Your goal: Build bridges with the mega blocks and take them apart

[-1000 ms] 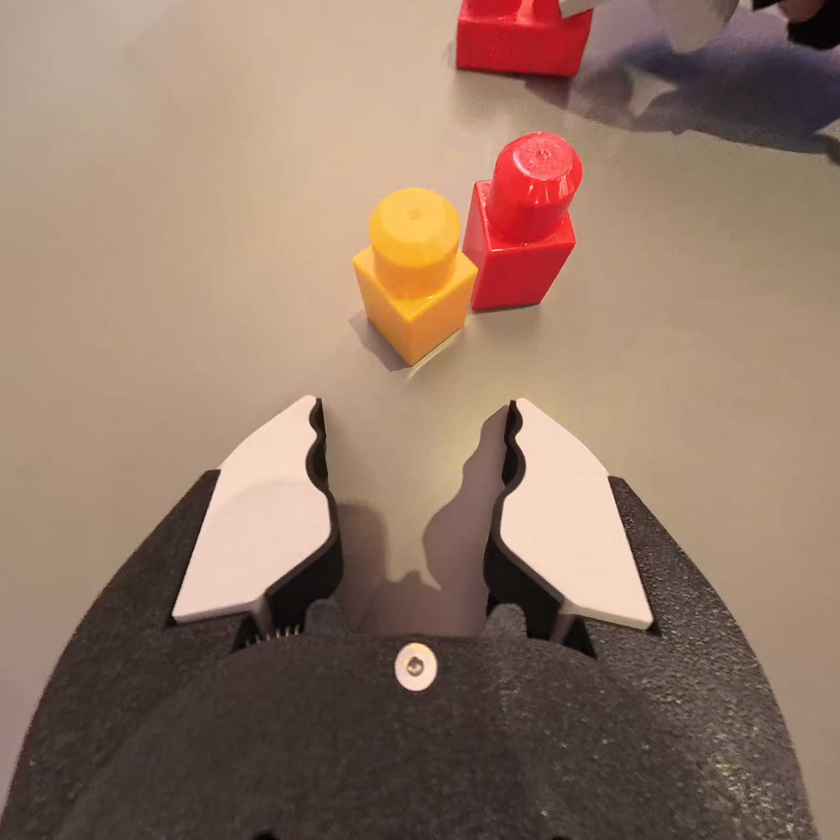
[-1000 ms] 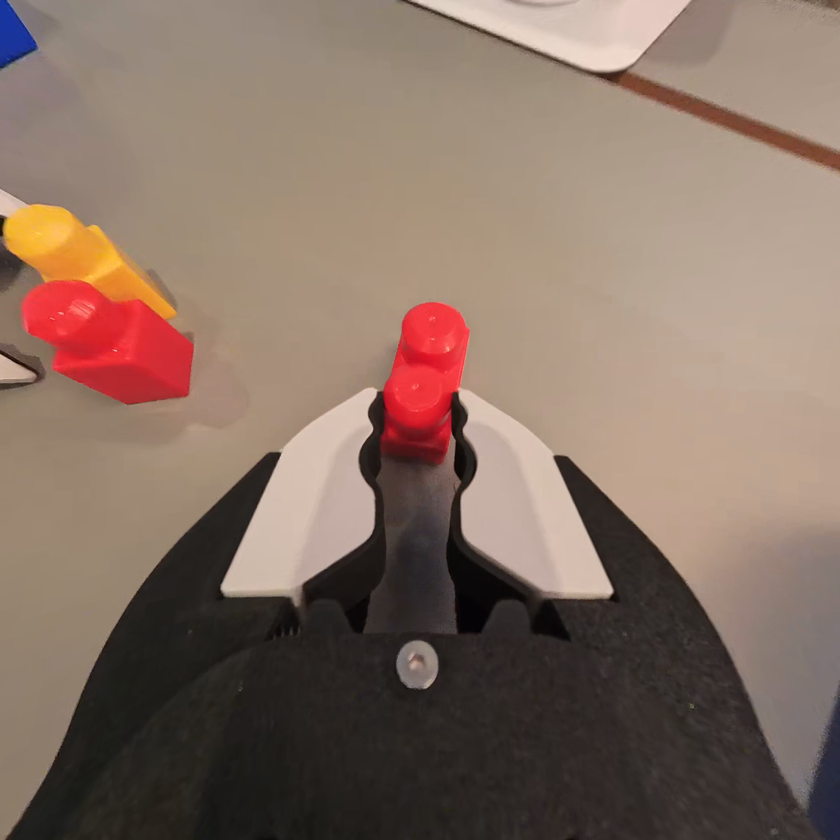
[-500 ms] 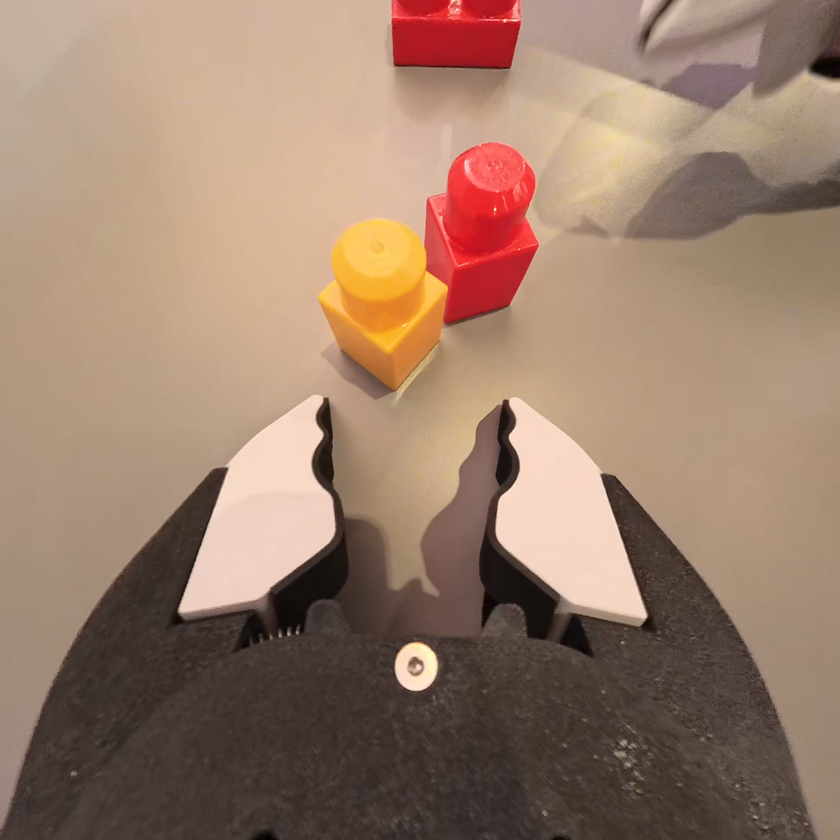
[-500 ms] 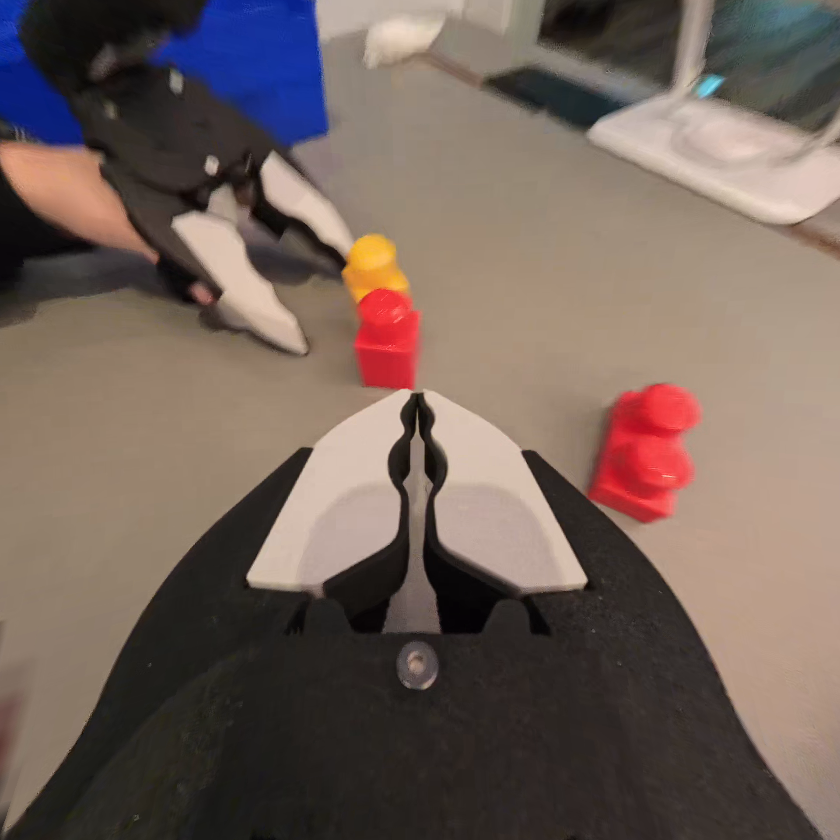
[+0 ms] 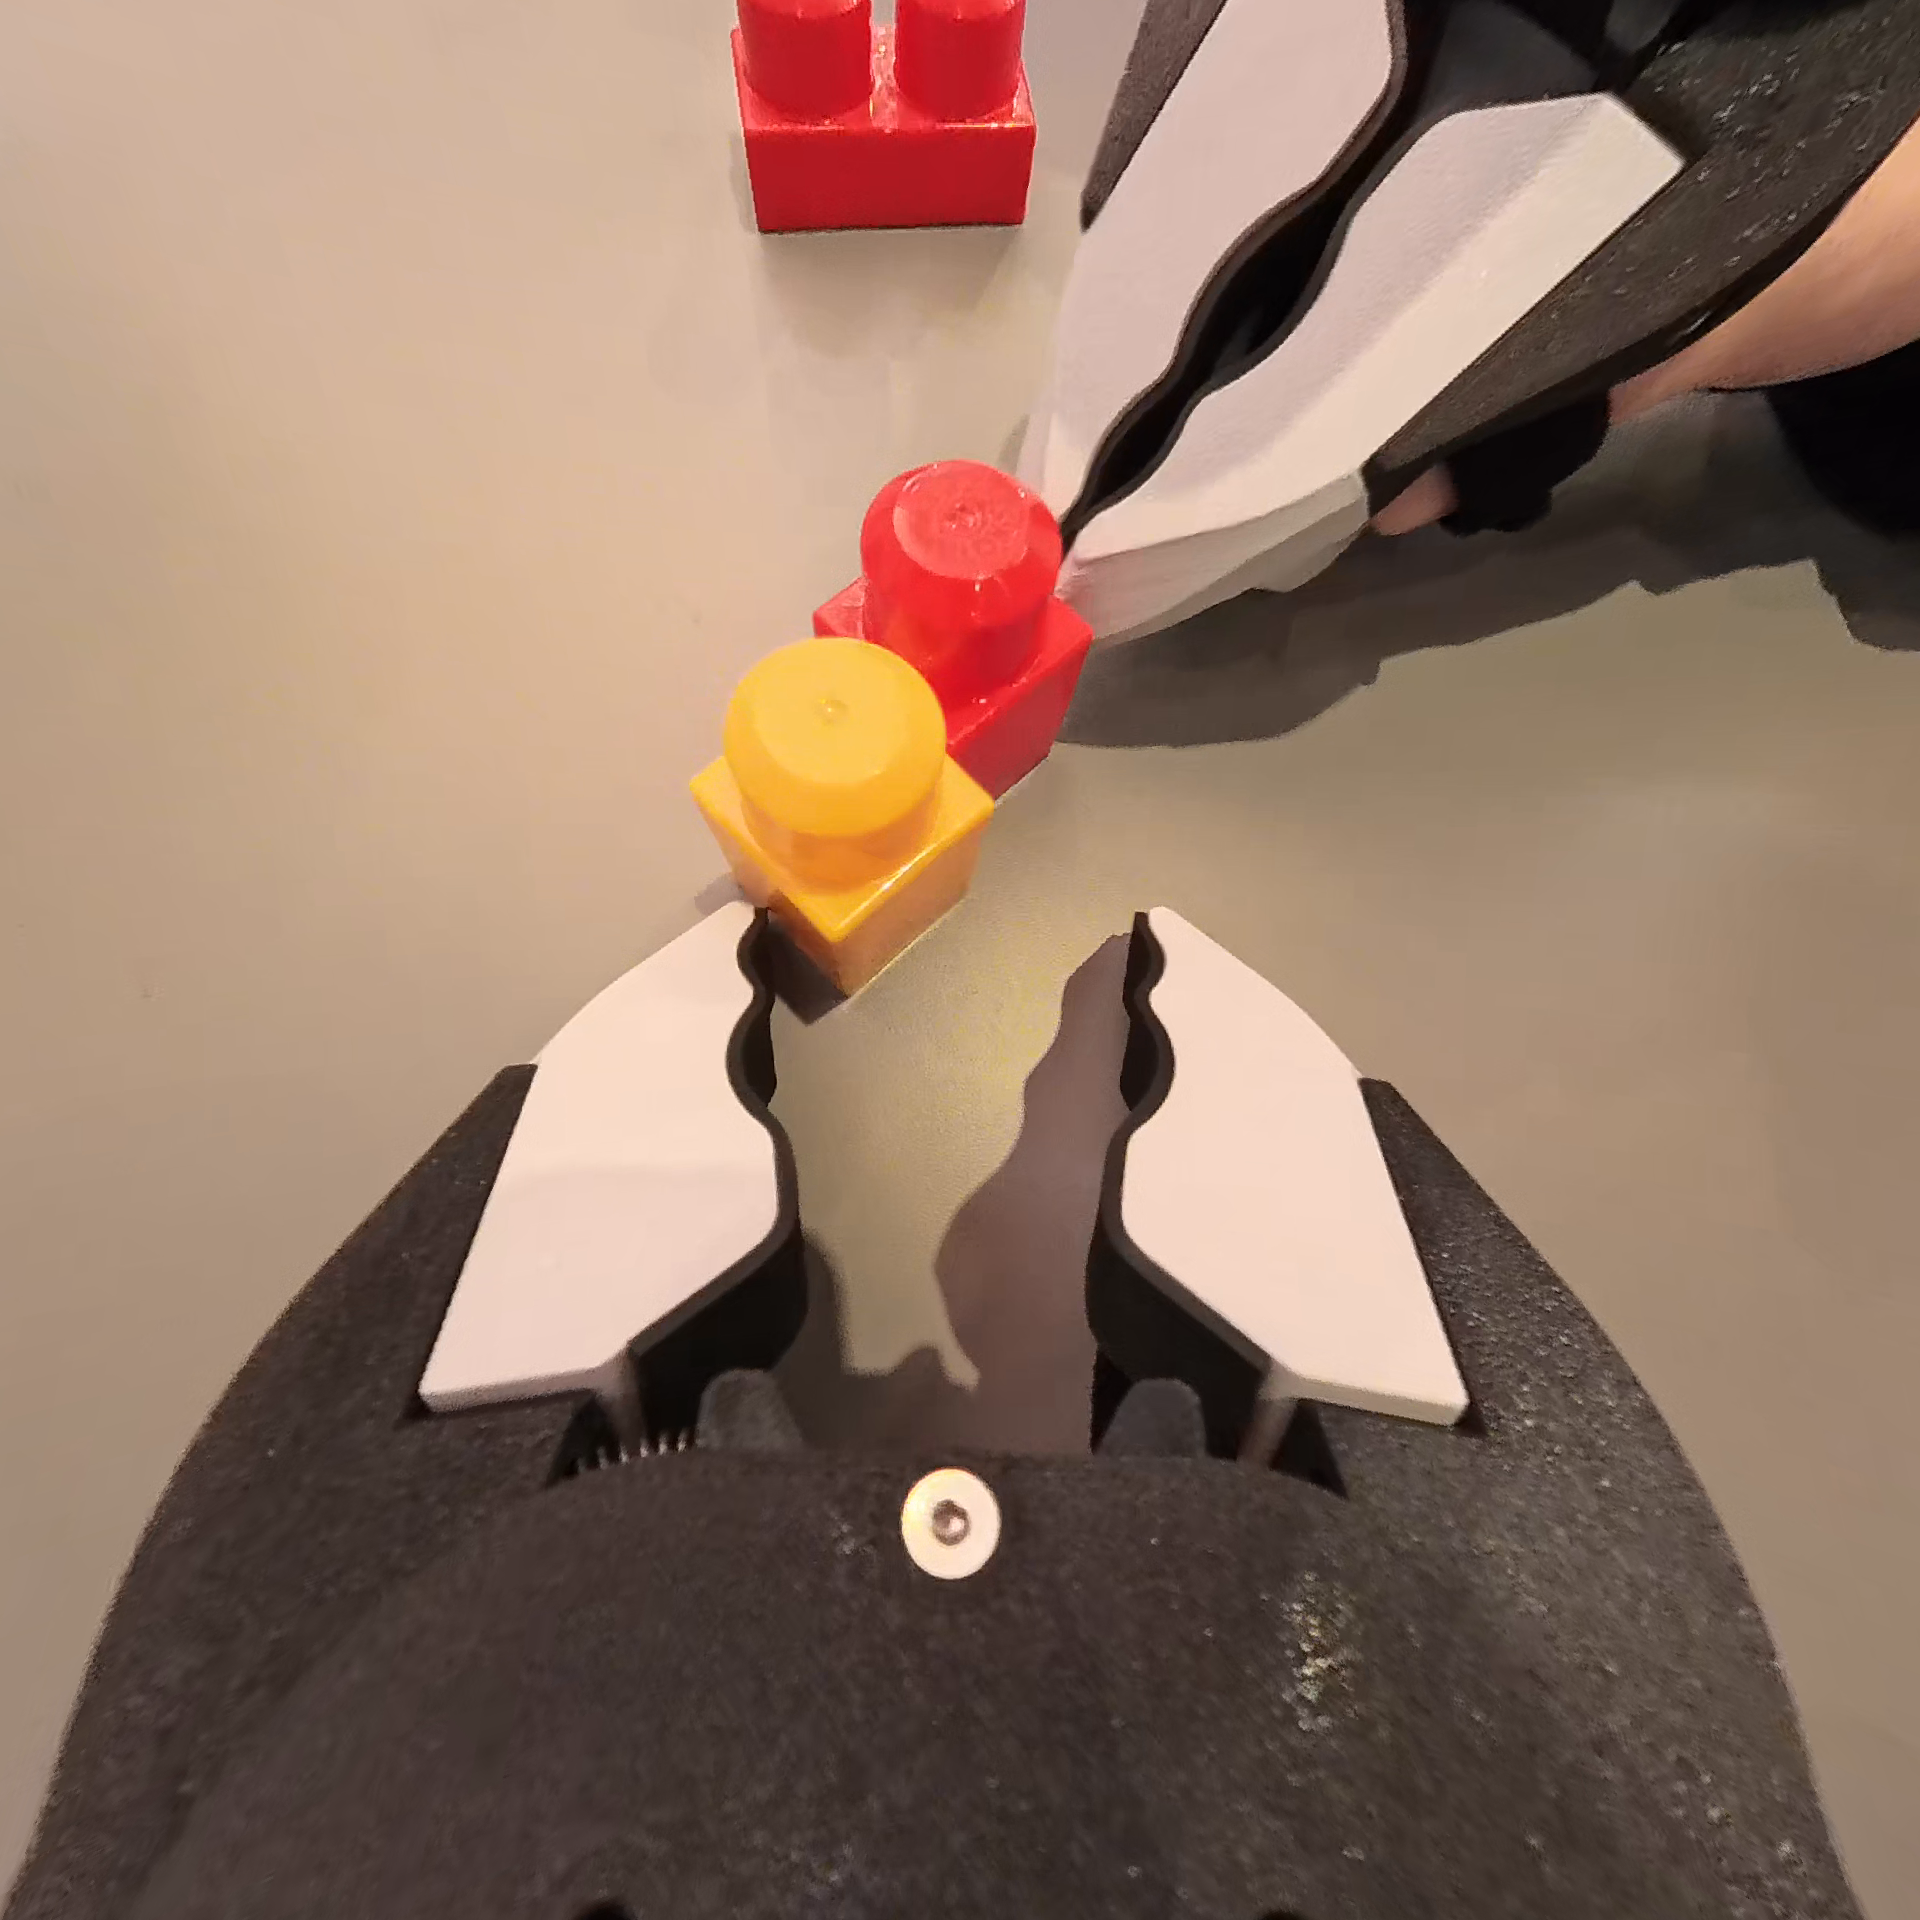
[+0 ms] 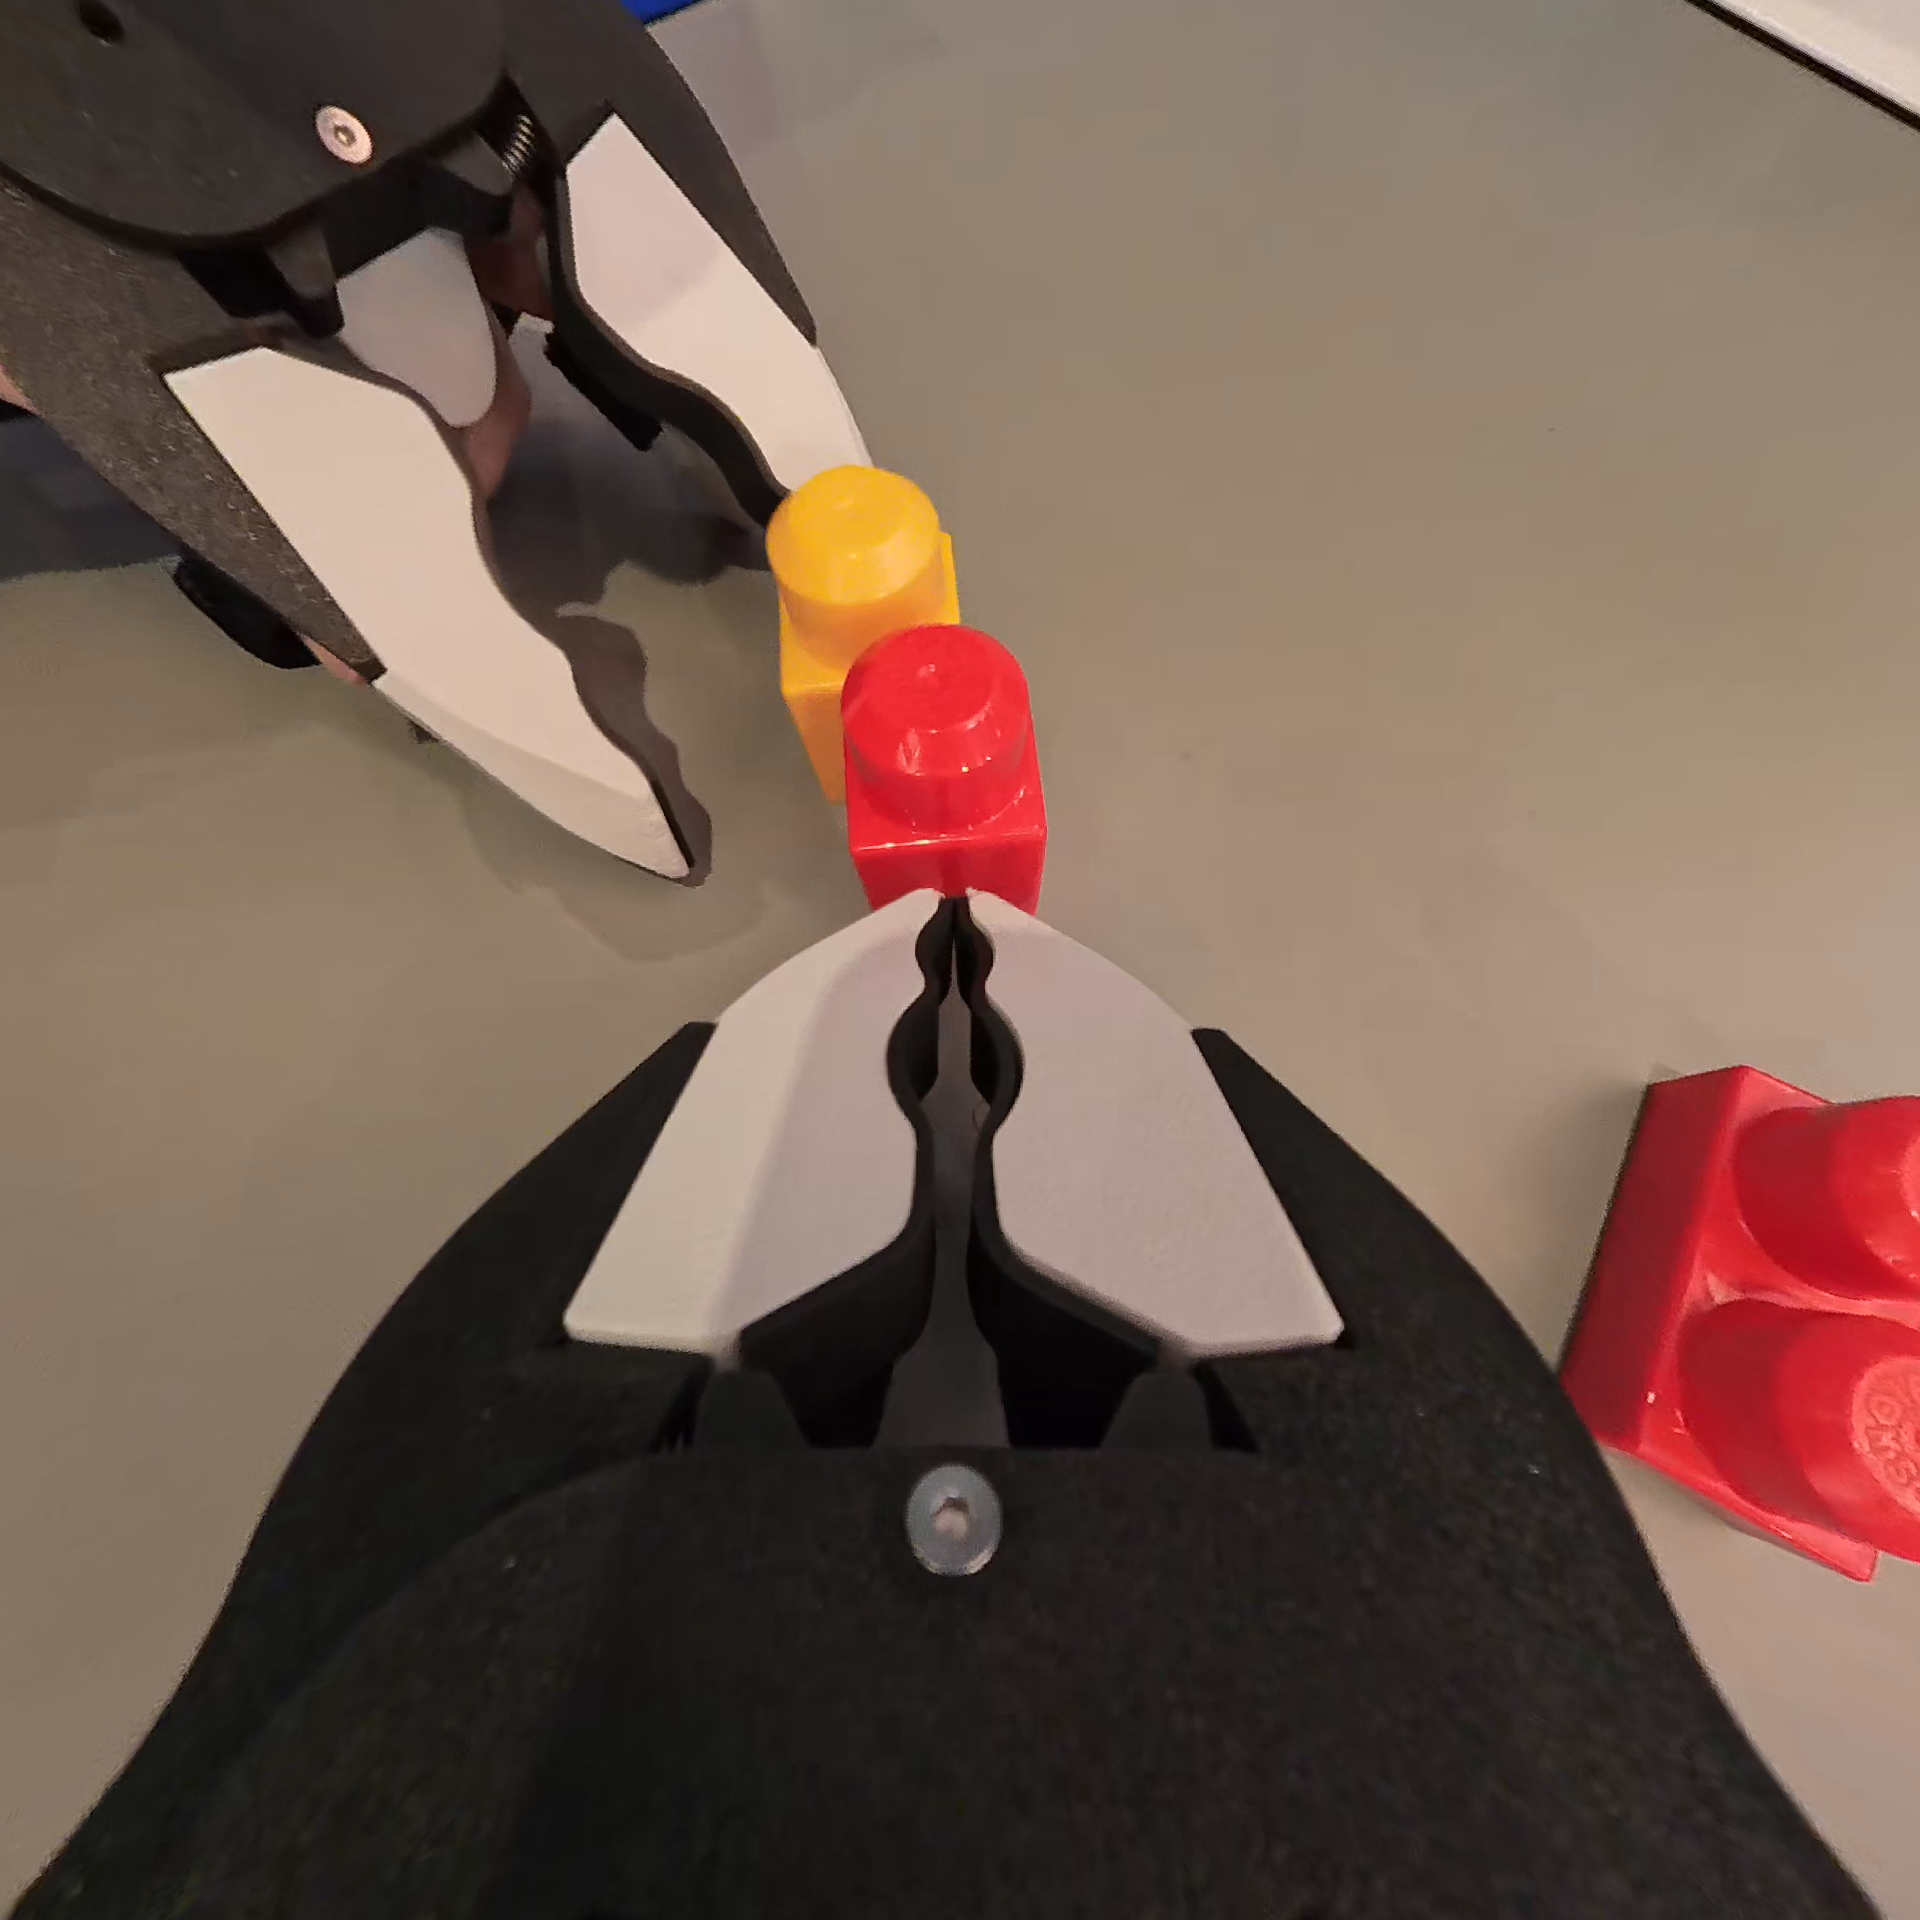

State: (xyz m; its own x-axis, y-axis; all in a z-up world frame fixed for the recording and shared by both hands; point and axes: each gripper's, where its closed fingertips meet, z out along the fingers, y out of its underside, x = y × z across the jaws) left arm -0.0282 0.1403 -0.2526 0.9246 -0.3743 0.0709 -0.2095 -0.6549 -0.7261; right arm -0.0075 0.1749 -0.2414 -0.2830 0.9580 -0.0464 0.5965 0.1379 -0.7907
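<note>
**Both grippers flank the two single-stud blocks**

Left wrist view: your left gripper (image 5: 945, 920) is spread wide and holds nothing. Its left fingertip sits right against the near corner of the yellow block (image 5: 842, 810), which stands upright on the grey table (image 5: 312, 520). The red single-stud block (image 5: 961, 613) stands touching the yellow one, just behind it and to the right. Your right gripper (image 5: 1060, 530) comes in from the far right, its fingers pressed together, tips against the red block's far side. A red two-stud block (image 5: 888, 125) stands apart at the far edge.

Right wrist view: your right gripper (image 6: 954, 902) is clenched on nothing, fingers nearly meeting, tips at the near face of the red single-stud block (image 6: 945, 769). The yellow block (image 6: 857, 592) stands directly behind it, touching. Your left gripper (image 6: 769, 665) reaches in from the far left, released, one fingertip beside the yellow block's stud. The red two-stud block (image 6: 1766, 1320) rests near right, well apart.
</note>
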